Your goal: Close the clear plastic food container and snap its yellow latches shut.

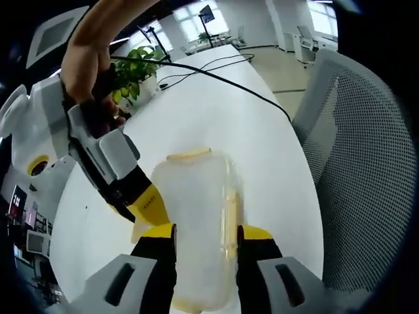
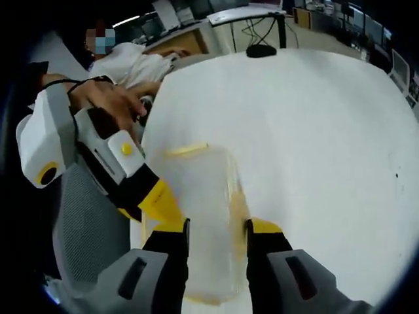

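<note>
Left gripper view: clear rectangular plastic food container [image 1: 200, 222] lying on a white oval table [image 1: 209, 111], long axis running from 6 o'clock up to 12 o'clock. Lid apparently down on the box. Pale yellow latch [image 1: 188, 155] across the far short end at 12 o'clock; another yellow latch strip [image 1: 230, 219] along the side at 3 o'clock. Left gripper [image 1: 206, 243] with black, yellow-tipped jaws rising from 6 o'clock, spread to the container's width, one jaw at each long side; actual grip cannot be told. Right gripper [image 1: 149, 208] reaching in from 9 o'clock, held by a hand [image 1: 88, 52], yellow tip against the container's near corner at 8 o'clock; jaw gap hidden. Green potted plant [image 1: 134, 72] at 11 o'clock and a black cable [image 1: 216, 77] trailing across the far tabletop, both well apart from the container. Grey mesh office chair [image 1: 363, 170] past the table edge at 3 o'clock. Bare tabletop beyond the far latch.

Right gripper view: same container [image 2: 209, 216] from the opposite end, long axis again 6 to 12 o'clock, straddled by the right gripper [image 2: 216, 245]. Left gripper [image 2: 154, 199] entering from 9 o'clock. Wide bare tabletop from 12 to 4 o'clock; table edge close at 9 o'clock.
</note>
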A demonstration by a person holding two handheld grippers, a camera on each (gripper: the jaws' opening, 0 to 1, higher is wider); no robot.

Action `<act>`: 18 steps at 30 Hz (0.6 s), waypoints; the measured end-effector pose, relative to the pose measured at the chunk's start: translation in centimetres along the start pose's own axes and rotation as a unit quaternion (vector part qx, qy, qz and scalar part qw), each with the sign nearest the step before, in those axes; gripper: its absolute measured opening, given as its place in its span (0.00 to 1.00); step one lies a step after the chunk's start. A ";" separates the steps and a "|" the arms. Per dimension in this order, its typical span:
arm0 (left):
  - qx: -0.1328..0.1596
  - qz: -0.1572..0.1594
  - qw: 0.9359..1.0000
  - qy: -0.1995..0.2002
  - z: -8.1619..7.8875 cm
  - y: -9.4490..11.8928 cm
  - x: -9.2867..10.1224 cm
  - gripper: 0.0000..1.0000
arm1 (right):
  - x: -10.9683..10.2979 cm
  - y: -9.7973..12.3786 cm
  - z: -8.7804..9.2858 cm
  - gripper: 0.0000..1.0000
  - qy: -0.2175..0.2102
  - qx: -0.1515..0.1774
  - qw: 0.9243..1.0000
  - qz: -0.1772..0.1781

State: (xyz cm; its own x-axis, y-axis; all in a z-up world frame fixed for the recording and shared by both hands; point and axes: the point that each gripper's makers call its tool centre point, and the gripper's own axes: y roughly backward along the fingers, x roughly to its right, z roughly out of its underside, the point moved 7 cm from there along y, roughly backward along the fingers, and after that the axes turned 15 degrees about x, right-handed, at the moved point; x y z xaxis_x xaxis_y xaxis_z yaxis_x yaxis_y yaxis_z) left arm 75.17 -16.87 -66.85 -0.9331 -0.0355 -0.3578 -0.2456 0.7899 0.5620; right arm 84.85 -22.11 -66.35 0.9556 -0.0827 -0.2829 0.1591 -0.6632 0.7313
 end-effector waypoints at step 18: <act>-0.012 0.009 1.000 0.008 -0.1 0.2 -0.2 0.29 | 0.1 -0.3 0.0 0.29 -0.027 -0.015 0.999 -0.027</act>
State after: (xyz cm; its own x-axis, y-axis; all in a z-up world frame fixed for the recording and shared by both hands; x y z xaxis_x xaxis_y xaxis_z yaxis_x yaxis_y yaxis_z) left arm 75.34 -16.77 -66.64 -0.9411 -0.0314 -0.3367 -0.2354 0.7757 0.5856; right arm 84.92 -21.95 -66.58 0.9309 -0.0881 -0.3544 0.2178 -0.6451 0.7324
